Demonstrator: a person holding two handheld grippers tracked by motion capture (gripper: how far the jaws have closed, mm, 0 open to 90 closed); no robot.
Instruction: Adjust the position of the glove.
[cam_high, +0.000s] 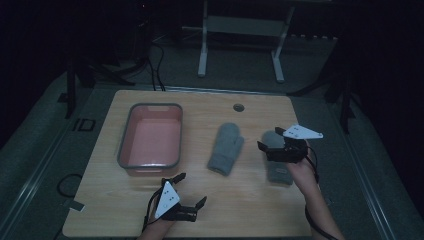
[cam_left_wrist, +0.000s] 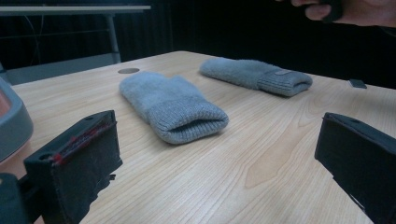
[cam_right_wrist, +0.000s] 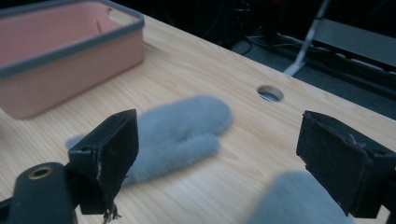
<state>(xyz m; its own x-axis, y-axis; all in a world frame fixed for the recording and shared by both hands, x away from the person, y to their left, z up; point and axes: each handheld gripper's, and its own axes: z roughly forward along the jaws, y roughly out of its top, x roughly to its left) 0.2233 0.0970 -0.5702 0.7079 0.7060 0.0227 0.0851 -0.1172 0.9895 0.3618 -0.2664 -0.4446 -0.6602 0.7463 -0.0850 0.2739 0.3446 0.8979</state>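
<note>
Two grey knit mittens lie on the wooden table (cam_high: 250, 195). One mitten (cam_high: 226, 148) is at the centre, with its cuff toward me. The other mitten (cam_high: 278, 170) lies to its right, partly under my right gripper (cam_high: 268, 140), which hovers open over its fingertip end. In the right gripper view, the right gripper (cam_right_wrist: 224, 158) holds nothing; the near mitten (cam_right_wrist: 299, 200) is just below it and the centre mitten (cam_right_wrist: 180, 130) beyond. My left gripper (cam_high: 189, 191) stands open and empty near the front edge. In its view, the left gripper (cam_left_wrist: 215, 163) faces the centre mitten (cam_left_wrist: 173, 105) and the far mitten (cam_left_wrist: 257, 74).
A pink bin with a grey rim (cam_high: 129, 125) stands empty on the table's left half; its pink wall (cam_right_wrist: 65, 70) is seen in the right gripper view. A cable hole (cam_high: 238, 107) sits near the far edge. A white frame (cam_high: 202, 50) and cables are on the floor beyond.
</note>
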